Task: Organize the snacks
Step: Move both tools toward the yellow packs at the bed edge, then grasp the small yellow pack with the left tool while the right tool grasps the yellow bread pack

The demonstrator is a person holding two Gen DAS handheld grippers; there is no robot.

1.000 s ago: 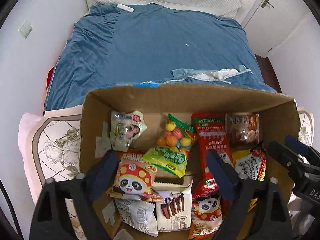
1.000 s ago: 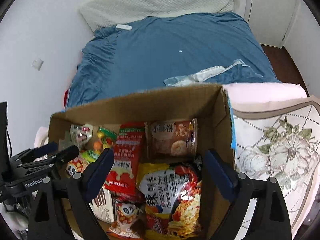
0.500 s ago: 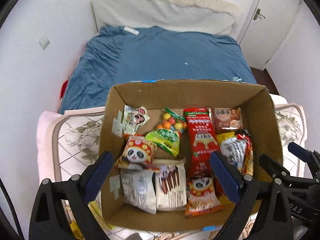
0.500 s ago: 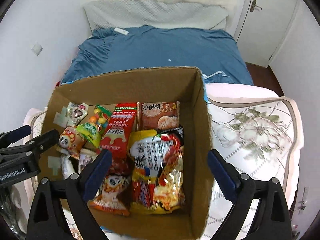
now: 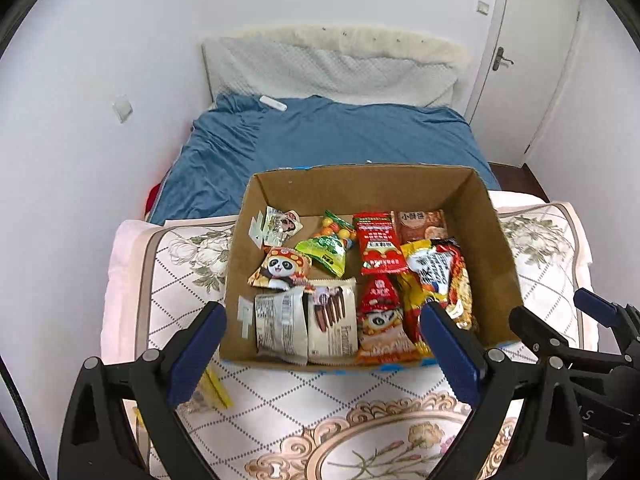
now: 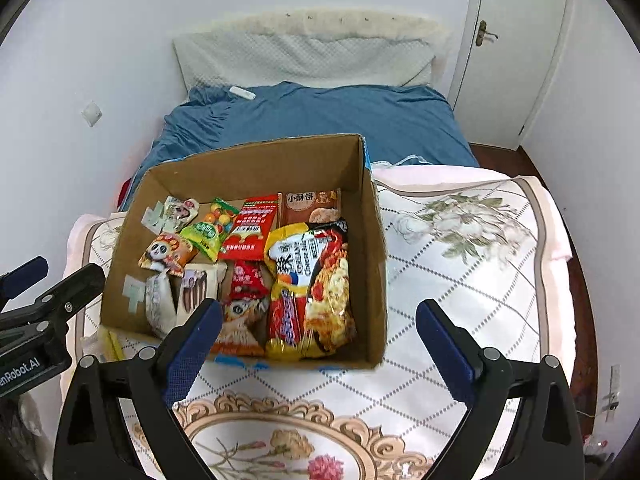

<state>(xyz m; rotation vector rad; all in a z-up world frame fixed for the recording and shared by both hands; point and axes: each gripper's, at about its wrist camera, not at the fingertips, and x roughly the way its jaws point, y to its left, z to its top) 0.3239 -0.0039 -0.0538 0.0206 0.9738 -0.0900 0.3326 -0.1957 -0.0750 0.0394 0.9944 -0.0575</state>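
Brown cardboard box [image 5: 500, 256] sits on the flowered quilt [image 5: 168, 272] at the foot of the bed, straight ahead of and below both pairs of fingers, and the snacks are all inside it. The left gripper [image 5: 324, 350] has its blue fingers [image 5: 196, 344] spread wide with nothing between them; the right gripper [image 6: 318, 344] likewise stands wide and empty. Neither touches the box; both hang above its near edge. From the left fingers the box lies dead ahead, its long axis running across the view from one finger to the other, with the panda packet [image 5: 282, 268], the green candy bag [image 5: 326, 252] and the chocolate stick pack [image 5: 332, 318] nearest. From the right fingers the box lies ahead and off toward the left finger, so the noodle packet [image 6: 316, 284] and the red sachet [image 6: 250, 228] are the close ones there. One loose yellow wrapper [image 5: 214, 390] lies on the quilt outside the box, just beside the left gripper's left finger, so the left hand looks the nearer one for it. Judging by how full and ordered the box is, the sorting seems nearly done, and that stray wrapper may be what is left.
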